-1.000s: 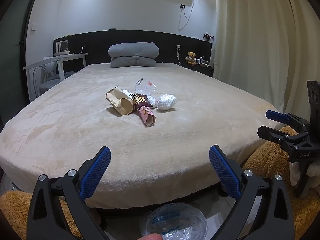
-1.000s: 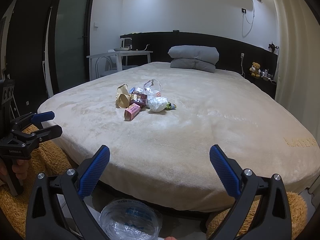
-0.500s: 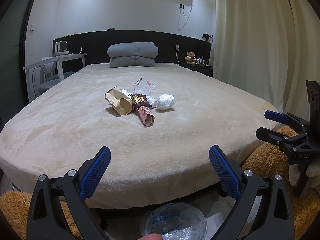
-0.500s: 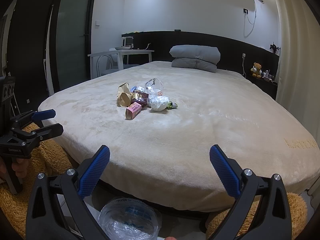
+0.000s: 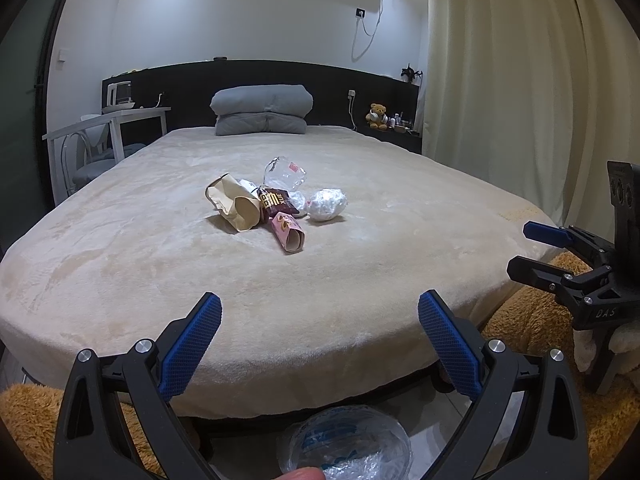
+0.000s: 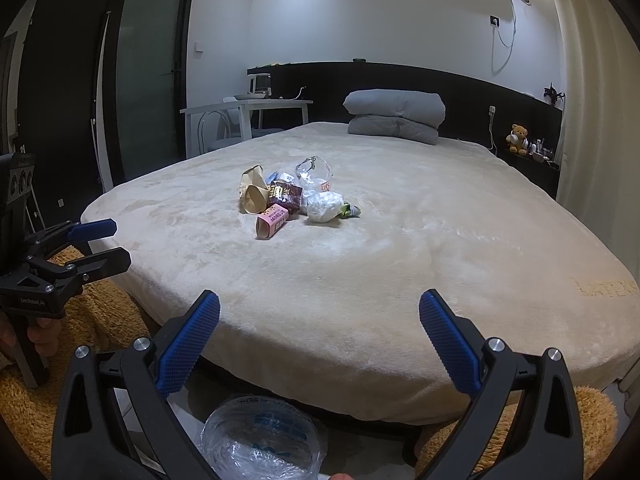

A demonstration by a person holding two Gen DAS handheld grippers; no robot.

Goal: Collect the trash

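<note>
A small pile of trash lies in the middle of the beige bed (image 5: 120,272): a crumpled brown paper bag (image 5: 234,206), a dark snack wrapper (image 5: 274,204), a pink carton (image 5: 288,234), a clear plastic bag (image 5: 284,172) and a white crumpled ball (image 5: 328,205). The pile also shows in the right wrist view, with the pink carton (image 6: 272,222) nearest. My left gripper (image 5: 318,338) is open and empty at the bed's near edge. My right gripper (image 6: 318,336) is open and empty too. Each gripper shows in the other's view, the right gripper (image 5: 560,256) and the left gripper (image 6: 80,248).
A clear plastic bag (image 5: 346,444) sits on the floor below the grippers. Orange shaggy rugs (image 6: 100,312) lie around the bed. A folded grey duvet (image 5: 262,114) rests by the black headboard. A white desk with a chair (image 5: 108,136) stands left, curtains (image 5: 500,80) right.
Both grippers have drifted slightly toward the bed; the trash pile looks a little closer. Both stay open and empty.
</note>
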